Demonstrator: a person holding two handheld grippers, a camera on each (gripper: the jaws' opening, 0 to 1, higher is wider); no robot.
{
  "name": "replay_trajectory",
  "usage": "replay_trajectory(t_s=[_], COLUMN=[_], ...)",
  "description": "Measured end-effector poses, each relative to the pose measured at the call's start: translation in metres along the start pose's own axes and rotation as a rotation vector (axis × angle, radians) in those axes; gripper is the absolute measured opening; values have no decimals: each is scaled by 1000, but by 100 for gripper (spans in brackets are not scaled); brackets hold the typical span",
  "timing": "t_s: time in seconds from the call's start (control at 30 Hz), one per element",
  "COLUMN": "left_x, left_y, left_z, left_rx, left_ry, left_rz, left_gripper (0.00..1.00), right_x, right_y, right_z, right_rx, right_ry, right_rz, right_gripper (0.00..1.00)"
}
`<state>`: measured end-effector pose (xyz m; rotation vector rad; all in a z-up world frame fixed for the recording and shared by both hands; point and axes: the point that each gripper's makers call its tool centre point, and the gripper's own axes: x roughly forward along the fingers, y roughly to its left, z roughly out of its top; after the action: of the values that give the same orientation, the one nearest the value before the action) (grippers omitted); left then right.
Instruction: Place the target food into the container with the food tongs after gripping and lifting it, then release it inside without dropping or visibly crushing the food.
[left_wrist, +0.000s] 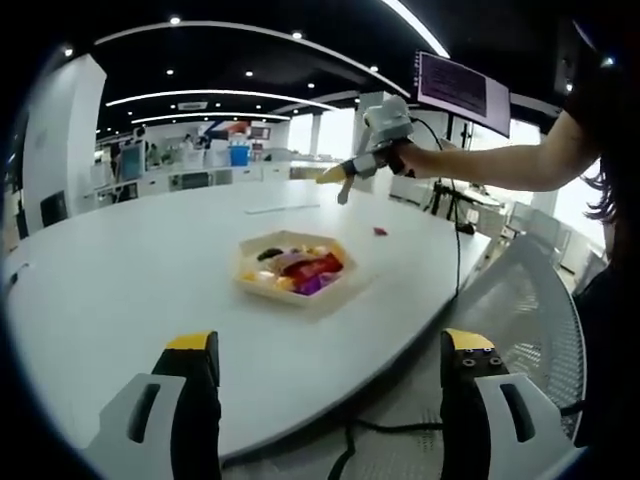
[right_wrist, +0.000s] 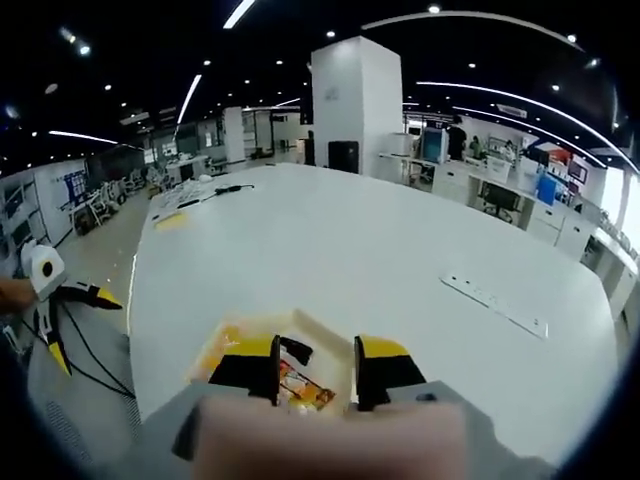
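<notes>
**Both claws off the food, tray mid-table**

My left gripper (left_wrist: 330, 375) gapes wide, short of the tray (left_wrist: 293, 268). My right gripper (right_wrist: 315, 372) hovers above that tray, jaws narrow, seemingly empty. Assorted food (left_wrist: 300, 265) sits inside, on the white table (left_wrist: 130, 280).

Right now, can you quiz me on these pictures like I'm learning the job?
1. True or false: the left gripper holds food.
2. The tray sits on: A the floor, B the table, C a chair.
3. Fill in: the left gripper's jaw tips are ___.
Key: 1 false, its jaws stand wide apart with nothing between them; 2 B; 3 yellow.
</notes>
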<state>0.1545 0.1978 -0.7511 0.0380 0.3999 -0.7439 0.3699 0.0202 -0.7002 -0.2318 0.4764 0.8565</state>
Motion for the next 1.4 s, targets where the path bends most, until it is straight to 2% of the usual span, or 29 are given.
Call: replay_trajectory(t_s=[0.17,0.27,0.47,0.6,0.73,0.8,0.87,0.97,1.3,1.4], left_x=[0,0,1,1,1,1,1,1,4,4], left_y=[1,1,3,2,2,2,4,3,-2,0], left_z=[-2,1,1,-2,-3,-2,-2,-1,-6,-7], left_rx=[-2,9,-7,-1,7,8,7,-2,-9,-12], left_ry=[10,-3,-1,14,25,19,14,11,49,54], left_rz=[4,14,21,20,25,30,40,39,15,20], left_gripper=[88,84,86,87,86,85,86,87,93,93], right_x=[-12,-20,-36,-42,-46,-50,-51,-54,-67,-66], right_y=[-17,-31,-64,-79,-90,-101,-107,-118,-158,-163], right_z=[-12,-21,-42,-58,-71,-77,-85,-96,-129,-134], right_rx=[16,22,50,61,68,48,74,62,91,94], right_ry=[6,11,21,33,44,39,46,62,92,94], right_rz=[-10,-24,-63,-83,-96,-132,-126,-135,-181,-180], right_gripper=[29,29,30,30,30,30,30,30,30,30])
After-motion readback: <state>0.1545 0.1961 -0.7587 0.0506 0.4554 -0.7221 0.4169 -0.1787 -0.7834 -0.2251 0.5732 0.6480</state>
